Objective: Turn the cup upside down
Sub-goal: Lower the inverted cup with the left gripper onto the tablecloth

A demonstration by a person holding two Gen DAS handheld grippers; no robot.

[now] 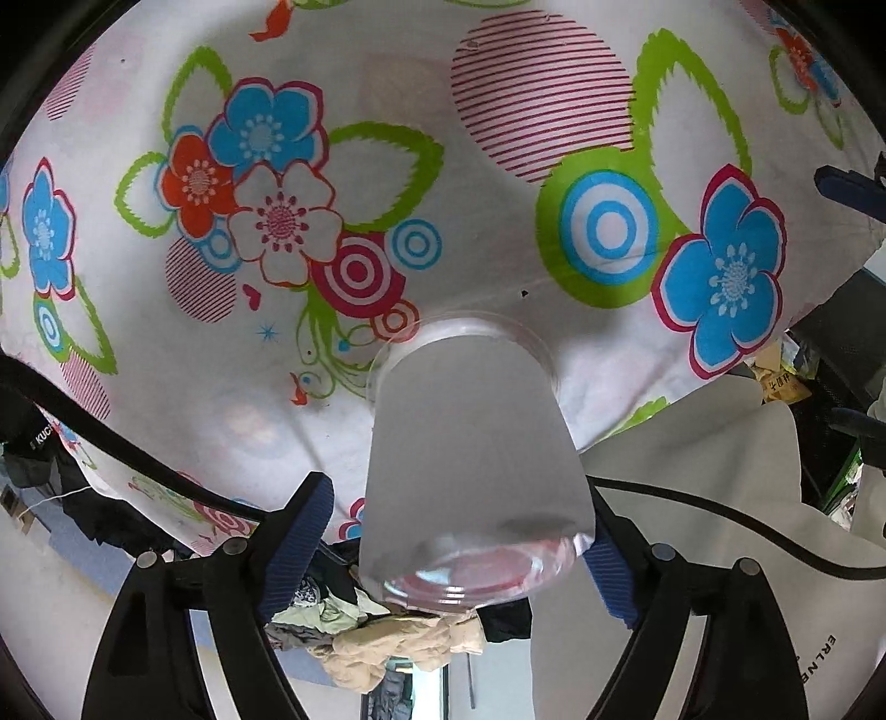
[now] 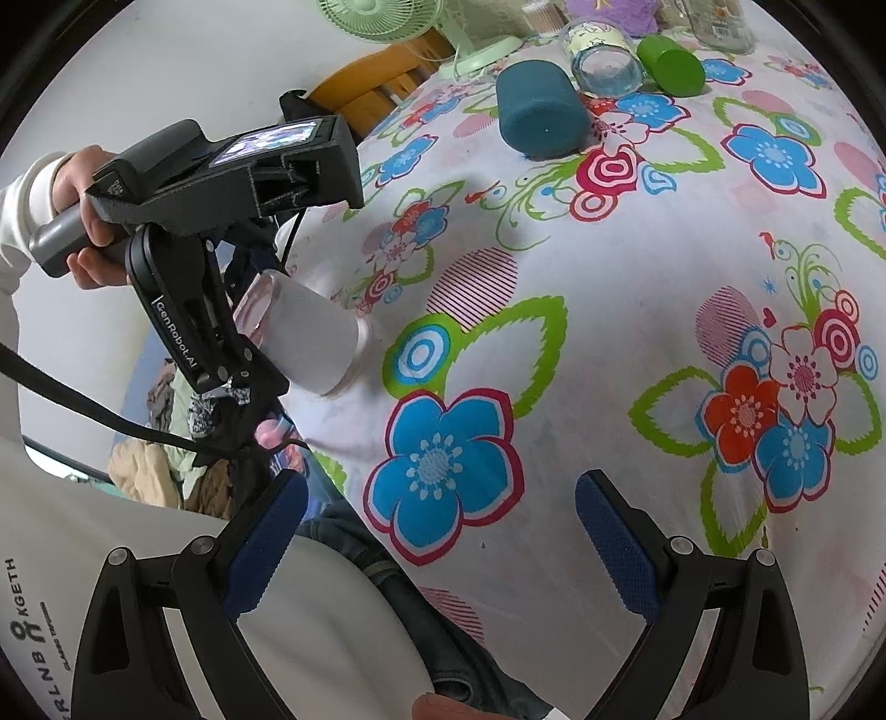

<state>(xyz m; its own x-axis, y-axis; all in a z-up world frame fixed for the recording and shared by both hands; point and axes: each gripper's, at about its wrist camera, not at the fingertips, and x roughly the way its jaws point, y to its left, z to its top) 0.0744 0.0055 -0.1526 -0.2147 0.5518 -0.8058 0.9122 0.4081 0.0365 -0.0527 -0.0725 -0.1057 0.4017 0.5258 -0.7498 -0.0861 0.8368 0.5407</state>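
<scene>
The cup [image 1: 470,459] is frosted white with a clear, thick bottom, and it is tipped over with its open mouth pointing down at the table [image 1: 498,249]. The left gripper [image 1: 465,531] holds it by the bottom end. One blue pad [image 1: 296,545] sits on one side of the cup and the other pad is partly hidden on the other side — I cannot tell if both pads press on it. In the right wrist view the cup [image 2: 313,340] is slanted near the table's edge closest to the person, with its rim low over the flowered cloth [image 2: 637,332]; whether the rim touches the cloth I cannot tell. A hand [image 2: 91,221] in a white sleeve grips the handle of the left gripper [image 2: 243,310].

The right gripper [image 2: 443,545] is spread wide with nothing in it, and it hangs over the table's near edge, above a big blue flower on the cloth.

At the far edge of the table lie a dark blue cup [image 2: 540,111], a clear glass [image 2: 606,61] and a green cup [image 2: 673,66] — all on their sides. A pale green fan [image 2: 387,19] stands at the far corner.
</scene>
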